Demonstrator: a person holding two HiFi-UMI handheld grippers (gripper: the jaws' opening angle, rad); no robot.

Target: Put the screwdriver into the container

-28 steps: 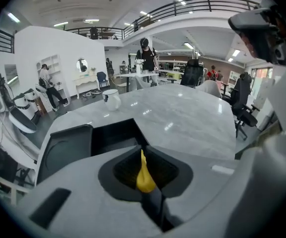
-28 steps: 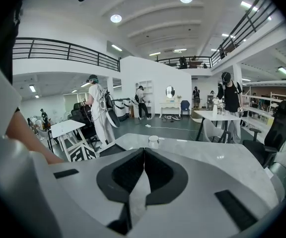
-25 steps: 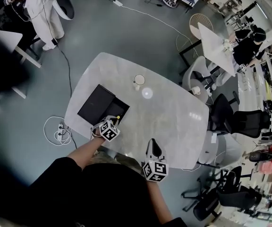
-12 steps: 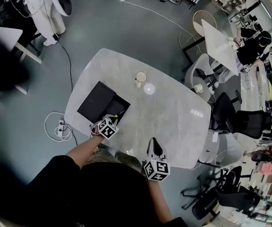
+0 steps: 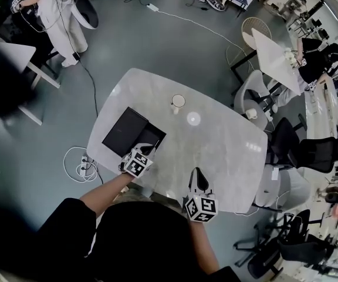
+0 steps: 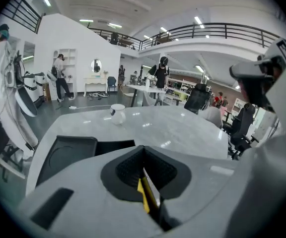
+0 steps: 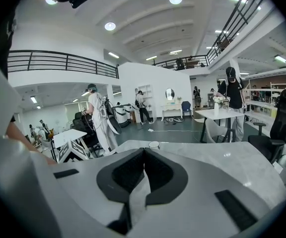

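Marble-look table (image 5: 216,140), pale and glossy, fills the middle of the head view above a grey floor. White cable (image 5: 75,163) coils by its lower left edge, and black office chairs (image 5: 298,151) crowd the right. A white cup (image 5: 178,102) stands toward the table's upper middle. The black container (image 5: 128,133) lies at the table's left.

The person's left forearm reaches up from the lower centre to the left gripper (image 5: 150,150), whose tips sit at the container's lower right edge. In the left gripper view its jaws are pressed together on the yellow-and-black screwdriver (image 6: 144,195), with the container ahead at lower left.

The right gripper (image 5: 197,174) points up-frame at the table's lower edge, well apart from the container. Its jaws meet at the tips with nothing in them.
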